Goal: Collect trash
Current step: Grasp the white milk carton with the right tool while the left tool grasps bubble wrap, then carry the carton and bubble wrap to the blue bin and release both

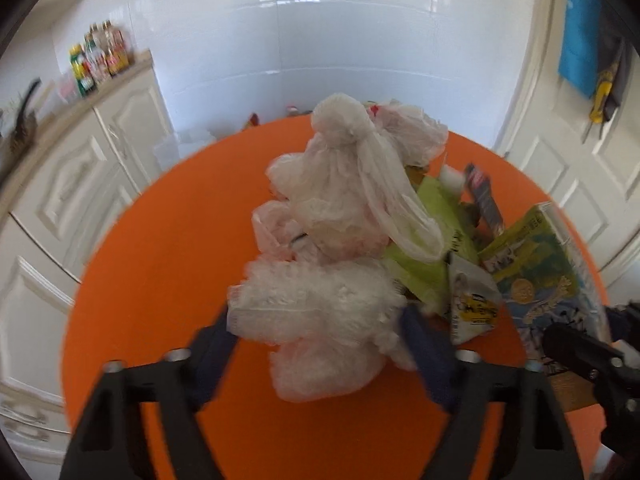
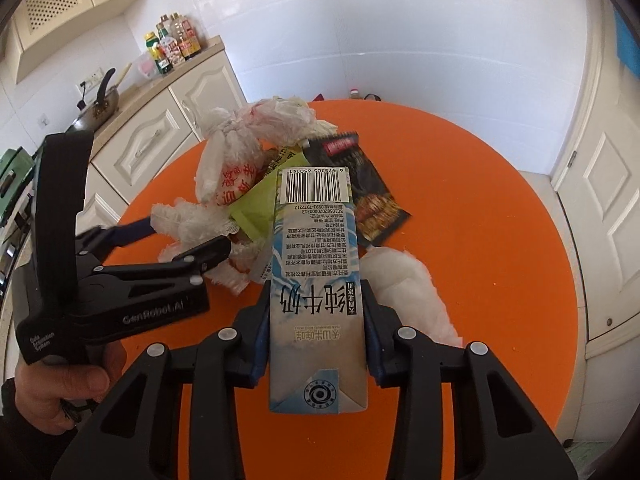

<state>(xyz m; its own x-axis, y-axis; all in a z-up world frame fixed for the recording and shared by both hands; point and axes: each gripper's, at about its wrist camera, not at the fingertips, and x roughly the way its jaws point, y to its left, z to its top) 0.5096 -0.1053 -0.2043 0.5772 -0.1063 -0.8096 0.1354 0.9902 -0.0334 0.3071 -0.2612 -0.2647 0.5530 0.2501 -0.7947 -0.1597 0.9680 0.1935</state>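
Right gripper [image 2: 316, 312]: clamped on milk carton [image 2: 314, 264], lifted for disposal. Left gripper [image 1: 320, 332]: half-open, straddling crumpled plastic bag [image 1: 320, 308] on orange table [image 1: 140, 280]; contact unclear.

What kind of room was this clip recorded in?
Most likely a home kitchen: cream cabinets under a counter carrying sauce bottles and a pan, with white tiled walls. The trash lies on a round orange table.
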